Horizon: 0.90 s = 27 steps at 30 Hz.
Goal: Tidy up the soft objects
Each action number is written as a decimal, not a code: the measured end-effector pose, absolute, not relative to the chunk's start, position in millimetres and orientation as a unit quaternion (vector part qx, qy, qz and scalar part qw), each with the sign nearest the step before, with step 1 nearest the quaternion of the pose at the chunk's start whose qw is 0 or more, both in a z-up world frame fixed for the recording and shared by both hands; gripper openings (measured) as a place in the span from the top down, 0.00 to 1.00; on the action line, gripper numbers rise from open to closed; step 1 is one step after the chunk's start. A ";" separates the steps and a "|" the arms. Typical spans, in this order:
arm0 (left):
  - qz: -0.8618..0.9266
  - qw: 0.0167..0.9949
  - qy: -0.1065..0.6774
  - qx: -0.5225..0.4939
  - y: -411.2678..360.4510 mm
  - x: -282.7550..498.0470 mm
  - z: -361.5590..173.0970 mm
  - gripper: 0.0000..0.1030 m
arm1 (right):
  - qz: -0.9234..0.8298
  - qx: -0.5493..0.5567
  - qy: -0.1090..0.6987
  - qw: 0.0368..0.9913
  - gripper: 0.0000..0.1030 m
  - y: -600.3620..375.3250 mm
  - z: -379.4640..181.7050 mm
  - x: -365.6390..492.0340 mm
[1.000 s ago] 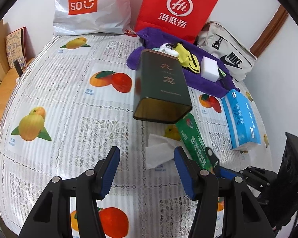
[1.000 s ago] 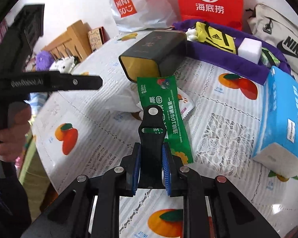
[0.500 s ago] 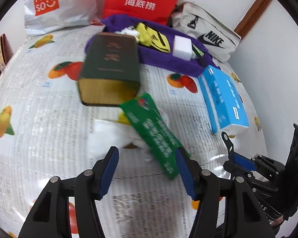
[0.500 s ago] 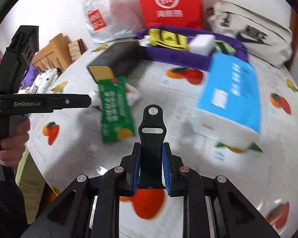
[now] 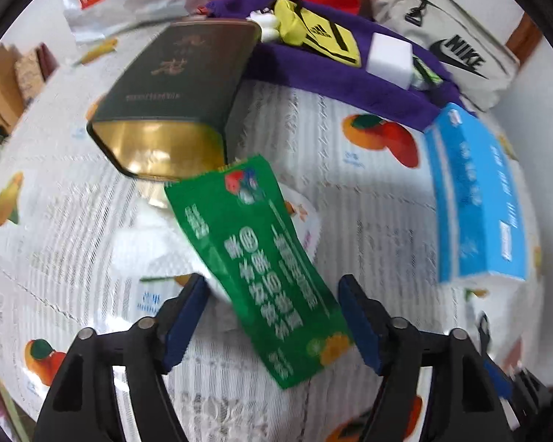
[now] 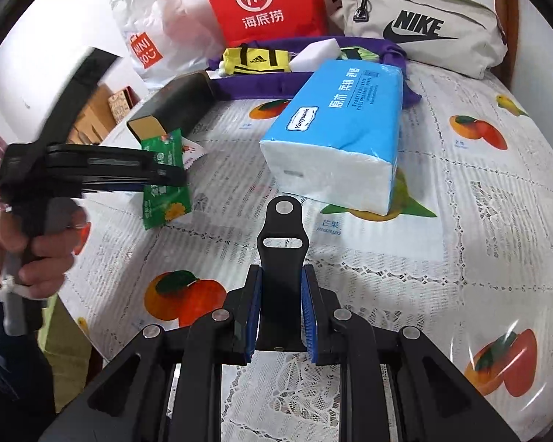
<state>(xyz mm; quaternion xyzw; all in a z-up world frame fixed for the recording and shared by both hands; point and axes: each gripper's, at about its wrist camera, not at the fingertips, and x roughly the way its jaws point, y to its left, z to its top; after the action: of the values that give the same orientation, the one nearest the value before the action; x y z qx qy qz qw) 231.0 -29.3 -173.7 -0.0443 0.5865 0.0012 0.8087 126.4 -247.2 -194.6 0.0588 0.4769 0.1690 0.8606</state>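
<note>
A green snack packet (image 5: pixel 254 258) lies flat on the fruit-print tablecloth, partly over a crumpled white tissue (image 5: pixel 155 246). My left gripper (image 5: pixel 272 316) hovers over the packet's near end. Its jaws are opening, with the packet between the blue pads (image 5: pixel 182 316) but not pressed. In the right wrist view that gripper (image 6: pixel 169 176) is blurred, with a hand (image 6: pixel 29 246) holding it above the packet (image 6: pixel 166 184). My right gripper (image 6: pixel 280 316) is shut on a black strap (image 6: pixel 282 250) that sticks out forward. A blue tissue pack (image 6: pixel 343 129) lies just ahead of it.
A dark tin (image 5: pixel 180 84) lies on its side behind the packet. A purple cloth (image 5: pixel 350 70) at the back carries a yellow pouch (image 5: pixel 313 29) and a white sponge (image 5: pixel 389 55). A Nike bag (image 6: pixel 424 25), a red bag (image 6: pixel 265 0) and a white Miniso bag (image 6: pixel 147 25) line the wall.
My left gripper has moved over the green packet and its jaws have widened. My right gripper has swung right toward the blue tissue pack, still shut on the strap.
</note>
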 end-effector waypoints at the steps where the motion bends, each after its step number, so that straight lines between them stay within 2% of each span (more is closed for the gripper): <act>1: 0.011 0.808 0.588 -0.032 -33.2 232.1 -175.1 0.30 | 0.172 0.058 0.475 0.861 0.80 -248.0 -194.3 126.2; 3: 0.015 0.811 0.585 -0.023 -36.2 231.8 -175.1 0.32 | 0.174 0.055 0.471 0.863 0.80 -248.6 -192.4 125.5; 5: 0.005 0.816 0.578 -0.030 -33.9 228.0 -171.4 0.52 | 0.178 0.054 0.467 0.864 0.80 -249.8 -190.5 124.9; 7: -0.013 0.816 0.575 -0.047 -28.8 222.9 -166.1 0.58 | 0.183 0.057 0.464 0.865 0.80 -252.3 -189.7 125.6; 8: -0.022 0.818 0.573 -0.051 -27.3 218.6 -162.4 0.66 | 0.184 0.058 0.463 0.865 0.80 -253.1 -189.7 125.7; 12: -0.052 0.817 0.572 -0.057 -18.3 204.7 -152.1 0.70 | 0.193 0.068 0.464 0.862 0.80 -254.9 -193.3 126.3; 19: -0.067 0.809 0.581 -0.064 -6.0 184.5 -155.4 0.70 | 0.196 0.058 0.463 0.862 0.80 -249.2 -191.3 128.3; 20: -0.070 0.808 0.581 -0.066 -8.0 186.8 -157.3 0.68 | 0.198 0.059 0.462 0.863 0.80 -248.7 -190.3 126.7; 21: -0.077 0.809 0.579 -0.066 -12.1 187.1 -157.0 0.64 | 0.198 0.058 0.460 0.863 0.80 -248.3 -189.8 125.3; 23: -0.089 0.817 0.568 -0.054 -21.7 184.4 -153.5 0.39 | 0.195 0.057 0.460 0.864 0.80 -247.7 -189.0 123.0; 24: -0.090 0.822 0.561 -0.043 -26.7 184.4 -152.5 0.35 | 0.194 0.058 0.461 0.864 0.80 -247.8 -189.1 121.9; 27: -0.084 0.822 0.563 -0.019 -43.3 187.6 -157.0 0.34 | 0.189 0.059 0.462 0.864 0.79 -248.9 -188.8 119.7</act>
<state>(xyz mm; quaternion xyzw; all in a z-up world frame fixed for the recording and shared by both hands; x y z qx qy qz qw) 187.6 -43.2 -157.0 -0.0190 0.5629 -0.0842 0.8220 119.7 -248.9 -188.8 0.0587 0.4621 0.1889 0.8645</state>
